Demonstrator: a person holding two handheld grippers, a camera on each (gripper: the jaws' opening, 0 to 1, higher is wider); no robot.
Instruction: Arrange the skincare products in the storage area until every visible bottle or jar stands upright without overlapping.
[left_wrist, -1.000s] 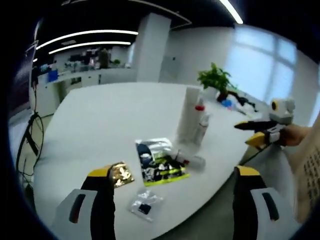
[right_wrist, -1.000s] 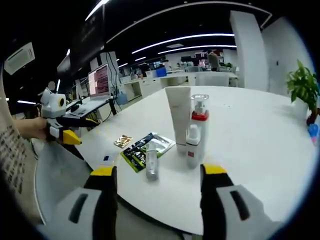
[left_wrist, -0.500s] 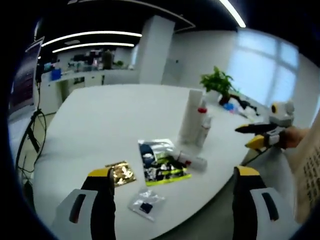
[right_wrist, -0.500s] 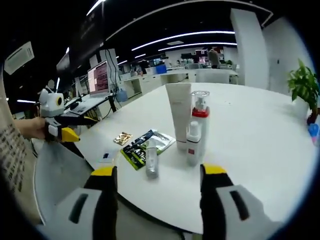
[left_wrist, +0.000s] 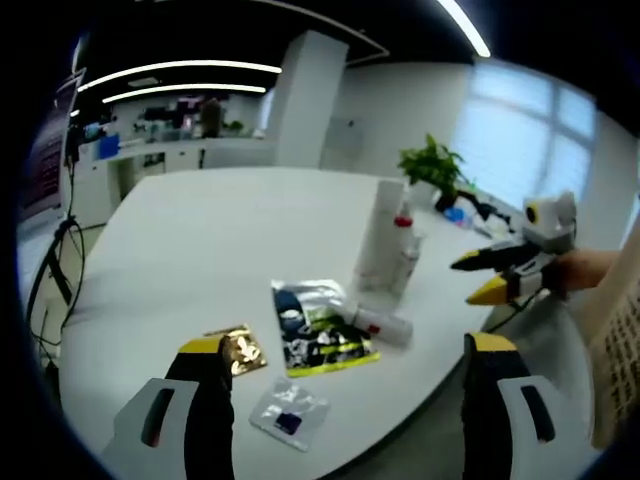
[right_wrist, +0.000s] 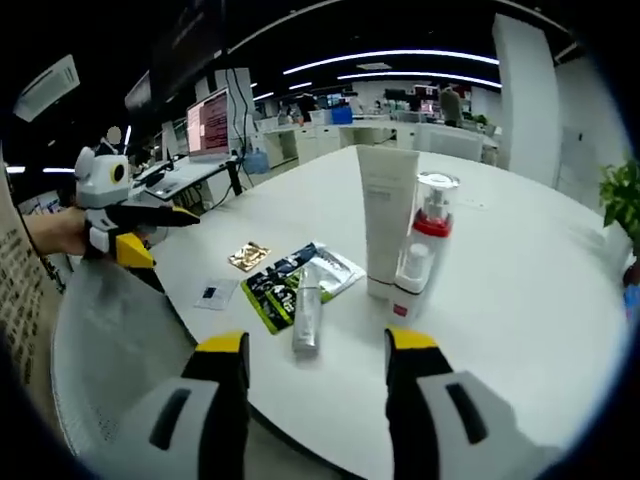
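Observation:
A tall white tube, a clear pump bottle with a red collar and a small white bottle stand upright together on the white table. A slim bottle lies on its side beside them, partly across a black-and-green sachet. My left gripper is open over the table's near edge. My right gripper is open too, empty, with the lying bottle just ahead of its jaws.
A gold sachet and a small clear packet lie near the table edge. A potted plant stands at the far side. Desks and a lit monitor fill the office behind. A person's sleeve shows.
My right gripper has come closer to the table and the bottles; in the left gripper view it has shifted left toward them. The products have not moved.

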